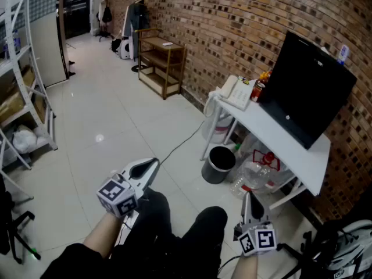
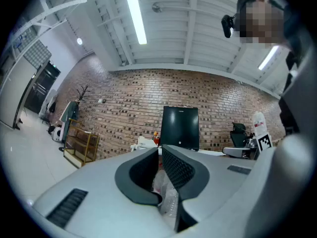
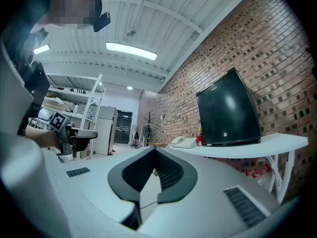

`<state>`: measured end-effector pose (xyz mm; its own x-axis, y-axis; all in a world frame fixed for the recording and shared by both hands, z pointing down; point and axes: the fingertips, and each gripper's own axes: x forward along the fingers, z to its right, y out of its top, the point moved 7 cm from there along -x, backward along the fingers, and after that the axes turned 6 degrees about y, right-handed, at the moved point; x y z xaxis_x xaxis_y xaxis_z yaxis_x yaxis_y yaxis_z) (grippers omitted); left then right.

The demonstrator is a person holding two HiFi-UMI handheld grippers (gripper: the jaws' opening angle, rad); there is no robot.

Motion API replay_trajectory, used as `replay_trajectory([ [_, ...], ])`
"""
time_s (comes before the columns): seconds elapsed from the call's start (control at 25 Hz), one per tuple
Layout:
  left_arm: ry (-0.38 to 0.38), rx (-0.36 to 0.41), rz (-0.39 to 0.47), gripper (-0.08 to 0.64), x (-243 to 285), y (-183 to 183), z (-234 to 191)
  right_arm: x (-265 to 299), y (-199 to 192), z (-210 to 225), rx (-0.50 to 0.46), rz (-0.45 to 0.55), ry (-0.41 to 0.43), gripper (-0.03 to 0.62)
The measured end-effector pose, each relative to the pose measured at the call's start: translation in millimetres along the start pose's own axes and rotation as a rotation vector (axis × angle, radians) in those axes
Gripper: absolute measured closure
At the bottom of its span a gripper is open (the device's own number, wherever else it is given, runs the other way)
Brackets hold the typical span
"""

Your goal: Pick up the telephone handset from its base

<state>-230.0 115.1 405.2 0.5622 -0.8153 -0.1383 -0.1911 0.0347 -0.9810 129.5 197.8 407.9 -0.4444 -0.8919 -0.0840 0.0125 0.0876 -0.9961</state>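
Observation:
A white telephone (image 1: 235, 90) sits at the far left end of a white table (image 1: 279, 141), its handset (image 1: 227, 87) lying on the base. Both grippers are held low over the person's lap, far from the phone and pointing towards it. My left gripper (image 1: 153, 165) is shut with nothing between its jaws. My right gripper (image 1: 247, 197) is also shut and empty. In the left gripper view the telephone (image 2: 144, 144) shows small beyond the left gripper (image 2: 159, 149). In the right gripper view the telephone (image 3: 184, 142) lies ahead on the table, past the right gripper (image 3: 155, 150).
A black monitor (image 1: 307, 89) and a red bottle (image 1: 258, 89) stand on the table beside the phone. Under the table are a black bin (image 1: 218, 164) and clear water bottles (image 1: 256, 176). A wooden shelf (image 1: 161, 63) stands against the brick wall, a metal rack (image 1: 20, 97) at left.

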Motion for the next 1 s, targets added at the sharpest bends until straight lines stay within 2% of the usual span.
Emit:
replay_trajectory([
  [0.16,-0.029,-0.067,-0.001,0.534,2.4,24.9,2.6,2.7,20.7,10.8,0.002,-0.049,-0.011,0.583],
  [0.36,-0.052,-0.058,0.041,0.535,11.9,42.1,-4.9,4.4,38.6,32.5,0.032,-0.015,-0.033,0.583],
  [0.52,-0.092,-0.087,0.063,0.534,29.9,43.0,-10.6,16.5,36.1,50.4,0.017,-0.016,-0.049,0.583],
  [0.64,-0.129,-0.067,0.052,0.535,48.5,42.4,-16.7,30.7,31.8,62.2,0.003,-0.025,-0.047,0.583],
  [1.0,-0.160,-0.069,0.043,0.535,128.6,30.3,-40.8,96.3,19.0,99.6,0.002,-0.040,-0.024,0.583],
])
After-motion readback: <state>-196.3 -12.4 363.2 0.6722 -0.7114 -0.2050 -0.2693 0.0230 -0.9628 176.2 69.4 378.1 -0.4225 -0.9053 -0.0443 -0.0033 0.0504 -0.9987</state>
